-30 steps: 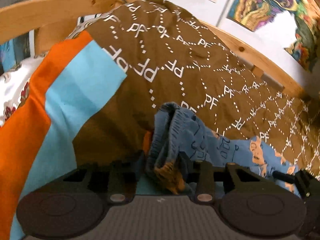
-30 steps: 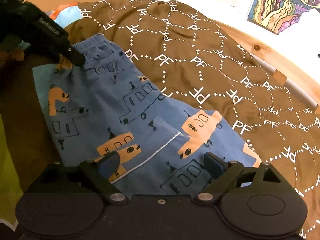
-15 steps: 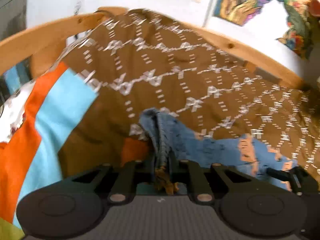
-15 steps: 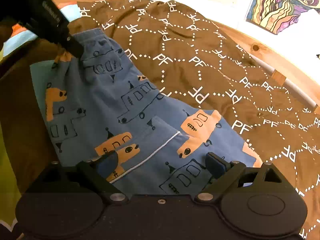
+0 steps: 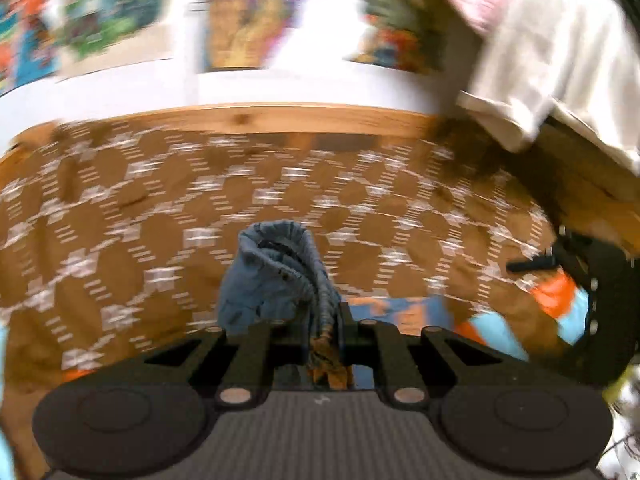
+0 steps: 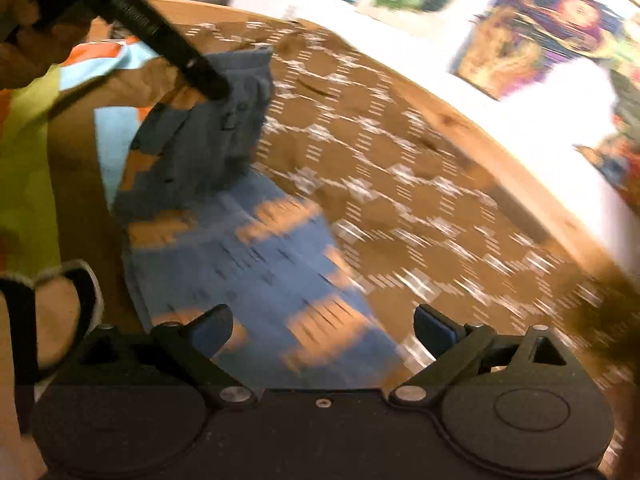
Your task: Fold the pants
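The blue pants [image 6: 248, 248] with orange prints lie on the brown patterned blanket [image 6: 400, 184]. My left gripper [image 5: 320, 328] is shut on the waistband [image 5: 280, 268], which bunches up between its fingers. In the right wrist view the left gripper [image 6: 208, 80] lifts that waist end over the rest of the pants. My right gripper [image 6: 320, 324] is open and empty, hovering just above the lower leg part. The right gripper also shows at the right edge of the left wrist view [image 5: 532, 266]. Both views are motion-blurred.
A wooden bed frame [image 5: 280, 120] runs behind the blanket, with a white wall and colourful pictures [image 6: 532, 28] above. An orange and light-blue cover [image 6: 112, 128] lies at the left. A person's white shirt [image 5: 560, 60] shows at the upper right.
My left gripper has lifted the waistband and swung it to the right over the pants, folding the waist end. My right gripper stays open and has shifted along the legs.
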Tool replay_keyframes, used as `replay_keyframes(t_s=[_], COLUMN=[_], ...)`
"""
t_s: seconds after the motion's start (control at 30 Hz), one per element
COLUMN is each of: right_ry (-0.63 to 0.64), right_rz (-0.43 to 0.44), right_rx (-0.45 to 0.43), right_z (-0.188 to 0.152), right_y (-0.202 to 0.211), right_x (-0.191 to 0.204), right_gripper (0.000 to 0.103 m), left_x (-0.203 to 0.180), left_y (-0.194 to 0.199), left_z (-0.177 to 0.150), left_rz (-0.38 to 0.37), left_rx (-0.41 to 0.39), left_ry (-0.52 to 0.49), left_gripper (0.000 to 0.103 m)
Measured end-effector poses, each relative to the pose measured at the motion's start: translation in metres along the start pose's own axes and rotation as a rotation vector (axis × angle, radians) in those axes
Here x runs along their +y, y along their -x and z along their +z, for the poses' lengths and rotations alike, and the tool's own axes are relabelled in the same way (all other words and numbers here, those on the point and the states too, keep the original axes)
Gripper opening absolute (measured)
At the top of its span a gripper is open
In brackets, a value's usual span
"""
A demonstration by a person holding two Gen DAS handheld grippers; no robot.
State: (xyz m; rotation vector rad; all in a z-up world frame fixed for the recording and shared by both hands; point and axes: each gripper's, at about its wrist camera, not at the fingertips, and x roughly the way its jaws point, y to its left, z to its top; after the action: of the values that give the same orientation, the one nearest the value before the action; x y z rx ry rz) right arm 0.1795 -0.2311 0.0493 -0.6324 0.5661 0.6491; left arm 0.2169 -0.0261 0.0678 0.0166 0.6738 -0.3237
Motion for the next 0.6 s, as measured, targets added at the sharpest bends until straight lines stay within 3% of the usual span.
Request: replay_keyframes(t_s=[0.17, 0.33, 0.4, 0.47, 0.6], right_ry=[-0.114, -0.147, -0.174, -0.204, -0.242], right_rz=[-0.094, -0.098, -0.093, -0.085, -0.073], right_rx=[0.005, 0.017, 0.021, 0.039, 0.042], right_z=[-0.044, -0.080, -0.091, -0.099, -0.103], right_y=[0.025, 0.024, 0.020, 0.015, 0.009], right_x=[-0.027, -0.039, -0.043, -0.046, -0.052], right_gripper=[0.099, 0.099, 0.099, 0.099, 0.099], left_x=[-0.068, -0.112, -0.125, -0.134, -0.134], left_y=[-0.037, -0.084, -0.094, -0.095, -0.079], left_z=[-0.006, -0.039, -0.058, -0.075, -0.093], left_rz=[-0.054, -0.088, -0.093, -0.085, -0.068], left_rx=[0.029, 0.075, 0.083, 0.061, -0.004], left_ry=[-0.158, -0.264, -0.316, -0.382, -0.410], left_gripper=[0.013, 0.017, 0.026, 0.048, 0.052])
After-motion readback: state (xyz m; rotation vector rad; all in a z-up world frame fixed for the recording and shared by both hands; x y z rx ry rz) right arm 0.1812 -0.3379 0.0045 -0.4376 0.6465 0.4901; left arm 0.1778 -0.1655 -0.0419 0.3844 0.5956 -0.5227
